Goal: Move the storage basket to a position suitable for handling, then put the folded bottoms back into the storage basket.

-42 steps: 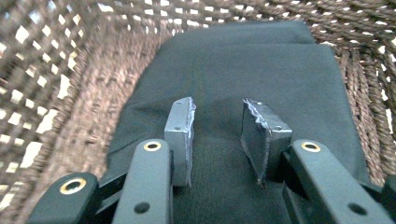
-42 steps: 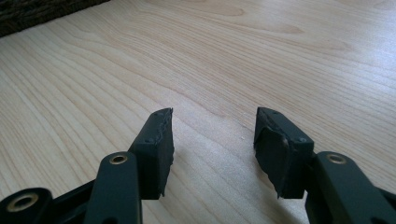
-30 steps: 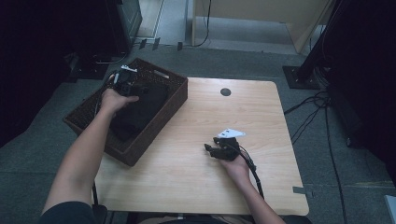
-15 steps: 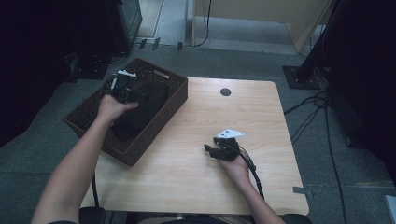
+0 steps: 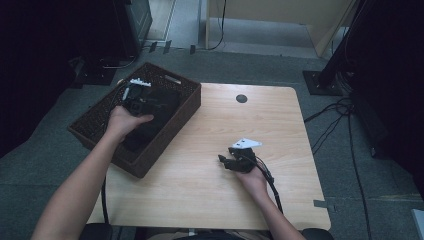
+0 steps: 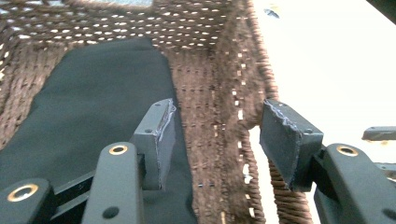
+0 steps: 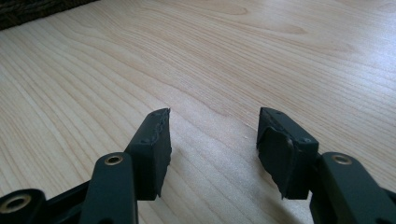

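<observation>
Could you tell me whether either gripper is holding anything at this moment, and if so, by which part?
Nothing is held. The left gripper is open above the black cloth in the basket; the right gripper is open over the table.

You are looking at a pale wooden worktop [image 5: 280, 135] with a round dark grommet [image 5: 241, 98] lying near its far edge. Cables [image 5: 332, 107] are trailing over the grey carpeted floor [image 5: 250, 65] beside a black stand base [image 5: 320, 82].

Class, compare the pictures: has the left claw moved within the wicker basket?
Yes. The left claw has shifted toward the wicker basket's far rim, its jaws opening, nothing between them.
</observation>
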